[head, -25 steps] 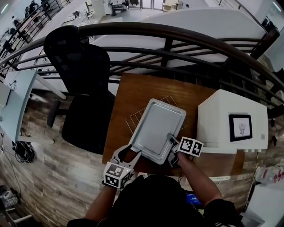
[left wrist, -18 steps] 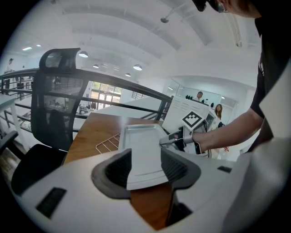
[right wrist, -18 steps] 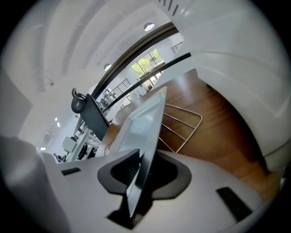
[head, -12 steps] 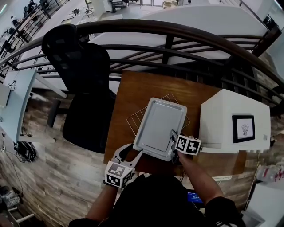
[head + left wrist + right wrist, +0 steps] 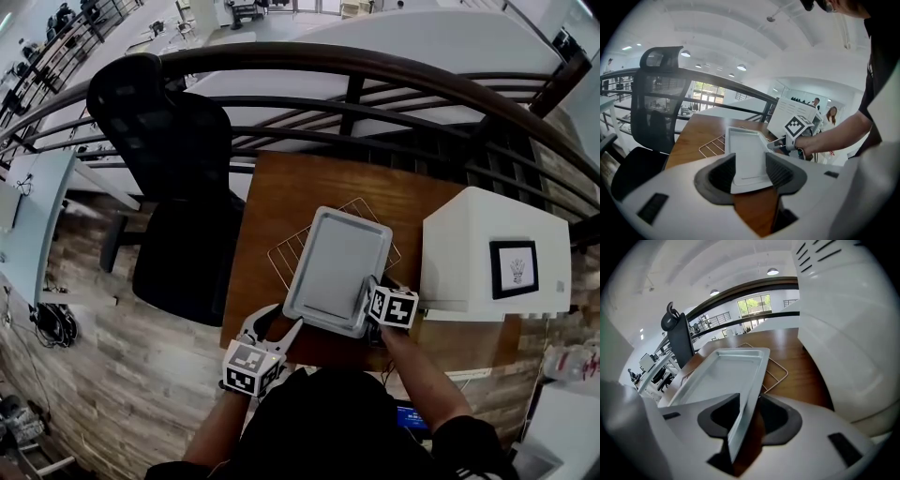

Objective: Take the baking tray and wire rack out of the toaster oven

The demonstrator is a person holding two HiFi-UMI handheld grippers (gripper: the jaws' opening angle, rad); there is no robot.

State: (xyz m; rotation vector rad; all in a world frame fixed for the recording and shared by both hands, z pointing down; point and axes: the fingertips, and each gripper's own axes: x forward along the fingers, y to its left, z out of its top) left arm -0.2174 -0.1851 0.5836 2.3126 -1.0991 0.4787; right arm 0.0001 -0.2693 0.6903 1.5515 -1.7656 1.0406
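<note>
Right gripper [image 5: 749, 416]: fingers have just been opening, now loose around the rim of the flat silver metal baking tray [image 5: 337, 267] | Left gripper [image 5: 750, 171]: fingers apart, tray end just ahead, not squeezed | Tray lies on the thin wire rack [image 5: 712, 146], outside the white boxy toaster oven [image 5: 487, 253] | Job looks nearly done

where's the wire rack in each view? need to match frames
Head view: wire rack mid-frame, sticking out left and upper right from under the baking tray.
Left gripper view: centre-left, left of the baking tray.
Right gripper view: centre, one wire corner showing right of the baking tray.
Shared landmark: the baking tray lying on top of it.
</note>
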